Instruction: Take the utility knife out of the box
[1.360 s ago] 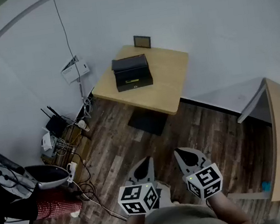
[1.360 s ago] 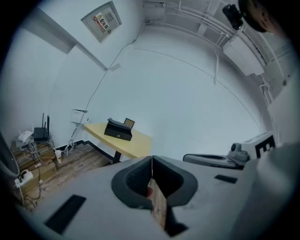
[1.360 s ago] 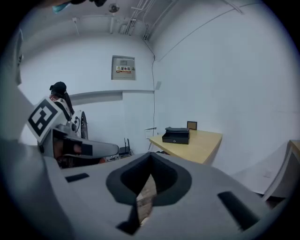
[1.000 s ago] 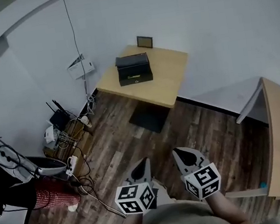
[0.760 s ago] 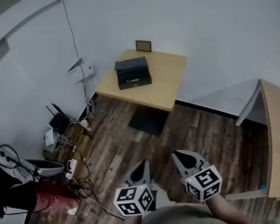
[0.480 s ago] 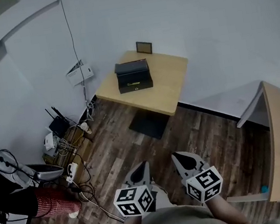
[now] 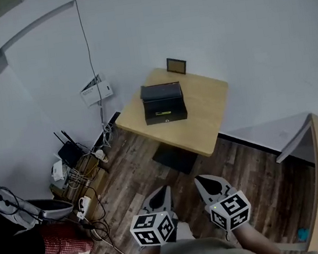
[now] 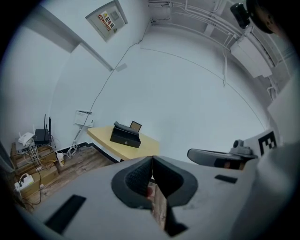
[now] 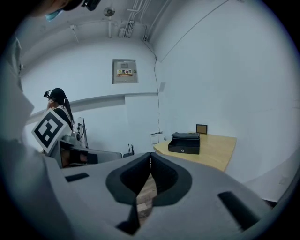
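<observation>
Pale walls and a dark plank floor [image 7: 245, 158] surround a small square table [image 7: 207, 116] of light, smooth wood at the person's twelve o'clock, well apart from them. On it, toward its ten o'clock side, sits the box [image 7: 164, 103], black, matte and squared-off, its lid seemingly tipped back. A little frame [image 7: 176, 65] stands at its twelve o'clock. The utility knife I cannot make out; presumably it lies inside. I'd expect it to be light, stiff and slim with a hard, slick handle, best pinched across mid-handle, clear of the blade end. The left gripper [image 7: 166, 189] and right gripper [image 7: 197, 179] hover low, each with jaws pressed together and nothing between them
</observation>
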Demonstrator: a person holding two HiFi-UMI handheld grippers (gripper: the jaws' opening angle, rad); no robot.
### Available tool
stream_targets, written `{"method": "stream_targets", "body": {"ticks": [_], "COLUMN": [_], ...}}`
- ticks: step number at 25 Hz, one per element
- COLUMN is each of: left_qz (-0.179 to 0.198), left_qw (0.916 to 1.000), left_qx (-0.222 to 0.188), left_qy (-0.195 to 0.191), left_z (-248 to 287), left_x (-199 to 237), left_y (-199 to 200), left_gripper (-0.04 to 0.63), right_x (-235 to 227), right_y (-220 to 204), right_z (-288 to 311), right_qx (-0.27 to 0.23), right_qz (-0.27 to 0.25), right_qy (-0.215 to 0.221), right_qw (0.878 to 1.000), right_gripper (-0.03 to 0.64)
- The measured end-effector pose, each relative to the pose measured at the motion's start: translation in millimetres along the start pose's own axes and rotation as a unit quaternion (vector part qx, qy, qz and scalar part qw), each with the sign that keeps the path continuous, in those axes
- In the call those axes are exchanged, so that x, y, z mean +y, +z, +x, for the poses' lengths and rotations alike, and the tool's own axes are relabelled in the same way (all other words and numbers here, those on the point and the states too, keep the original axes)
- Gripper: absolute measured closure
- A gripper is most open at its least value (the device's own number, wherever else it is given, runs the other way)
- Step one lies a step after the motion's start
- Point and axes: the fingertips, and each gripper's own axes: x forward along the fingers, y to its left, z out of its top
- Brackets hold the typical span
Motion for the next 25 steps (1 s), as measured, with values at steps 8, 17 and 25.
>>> {"method": "stream_targets", "body": {"ticks": [8,17,25], "left_qz": [0.004,0.012,0.018], "left_qw": [1.0000,0.9999,0.9998], "left_qx": [-0.001,-0.002,0.010], "left_qy": [-0.001,0.004,-0.002], "left_z": [51,96,126], "left_x": [40,92,121], "left_y": [49,85,103], "left_gripper": [0.592,0.592,0.592], "right_x": [-25,-52,-80], "right_y": [36,61,79], "right_z": [70,142,192], "right_qx": [-0.003,-0.012,-0.018], "right_qz": [0.005,0.009,0.018], "right_qy": [0.003,-0.003,-0.017], "right_qw": [1.000,1.000,1.000], "right_gripper": [0.617,0.617,0.617]}}
